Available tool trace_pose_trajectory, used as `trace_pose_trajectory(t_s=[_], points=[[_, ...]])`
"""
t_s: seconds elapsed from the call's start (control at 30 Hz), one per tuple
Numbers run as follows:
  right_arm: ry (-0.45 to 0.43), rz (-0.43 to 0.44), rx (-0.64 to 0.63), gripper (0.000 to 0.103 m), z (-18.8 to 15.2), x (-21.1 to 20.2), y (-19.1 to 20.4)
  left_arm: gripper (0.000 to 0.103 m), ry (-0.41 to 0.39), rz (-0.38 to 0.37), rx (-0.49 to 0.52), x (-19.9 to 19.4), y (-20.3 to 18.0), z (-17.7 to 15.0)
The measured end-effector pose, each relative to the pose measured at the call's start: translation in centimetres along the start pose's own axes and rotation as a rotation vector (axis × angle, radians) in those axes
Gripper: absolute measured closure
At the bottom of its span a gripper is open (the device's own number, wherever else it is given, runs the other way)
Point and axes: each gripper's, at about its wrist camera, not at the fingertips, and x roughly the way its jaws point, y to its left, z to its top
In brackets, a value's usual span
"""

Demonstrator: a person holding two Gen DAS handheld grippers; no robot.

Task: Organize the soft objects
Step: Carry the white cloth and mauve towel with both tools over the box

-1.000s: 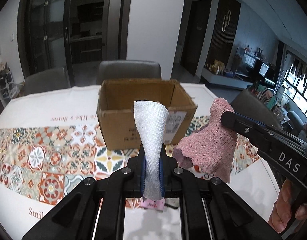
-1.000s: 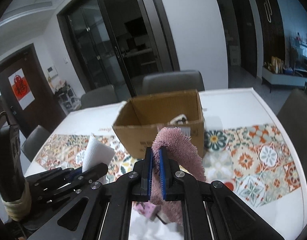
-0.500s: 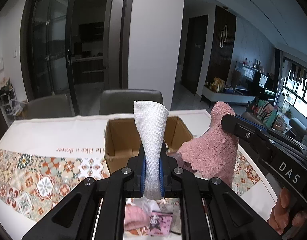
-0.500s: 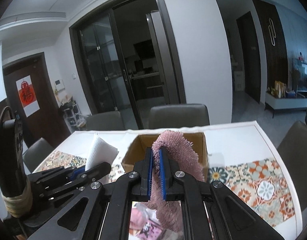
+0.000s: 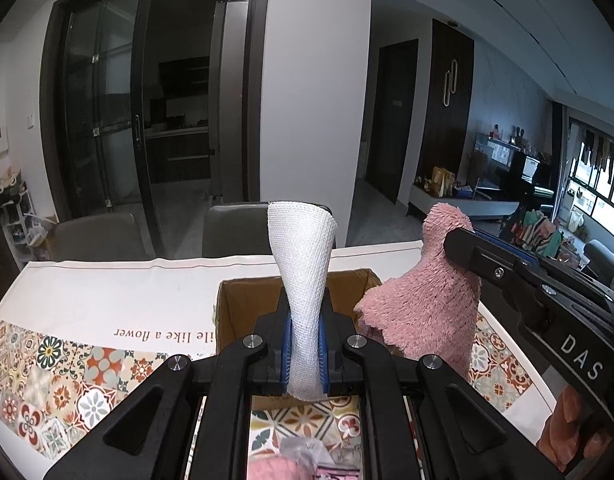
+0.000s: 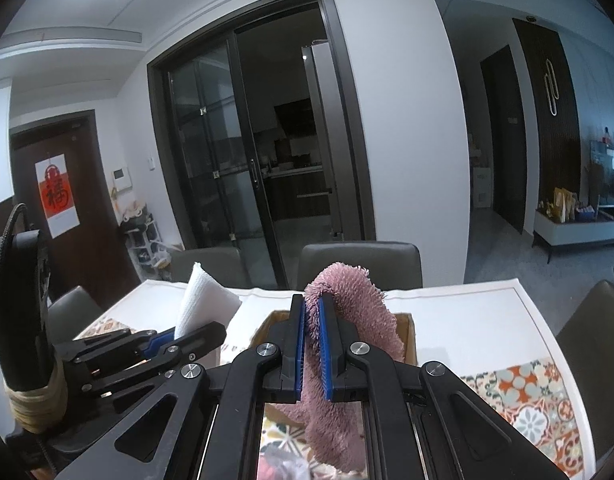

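My left gripper [image 5: 303,344] is shut on a white knitted cloth [image 5: 303,280] that stands up between its blue pads. My right gripper [image 6: 311,344] is shut on a fluffy pink cloth [image 6: 351,320] that droops over its right finger; this cloth also shows in the left wrist view [image 5: 431,304]. Both are held high above the table, in front of an open cardboard box [image 5: 243,312]. The box rim shows in the right wrist view [image 6: 403,320]. The left gripper and white cloth [image 6: 203,300] show at left in the right wrist view.
The table has a white cloth with a patterned tile band [image 5: 67,380]. More soft items, pink and white [image 5: 299,456], lie on the table below the grippers. Grey chairs [image 5: 235,232] stand behind the table. A chair [image 6: 595,344] stands at the right.
Both grippers have risen and tilted up with their cloths. The box has dropped lower in both views and is now mostly hidden behind the fingers.
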Motion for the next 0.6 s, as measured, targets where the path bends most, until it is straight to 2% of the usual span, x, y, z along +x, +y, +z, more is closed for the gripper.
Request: trace_pose_trajectory(t_s=[0.33, 0.6], points=[[0.013, -0.003, -0.007, 0.095, 0.6, 3.0, -0.7, 0.091, 0.022, 0.007, 0.002, 4.4, 0.4, 1.0], [0.057, -0.008, 0.012, 0.095, 0.5, 6.7, -2.0, 0.091, 0.077, -0.010, 0.008, 8.9, 0.5, 0.9]])
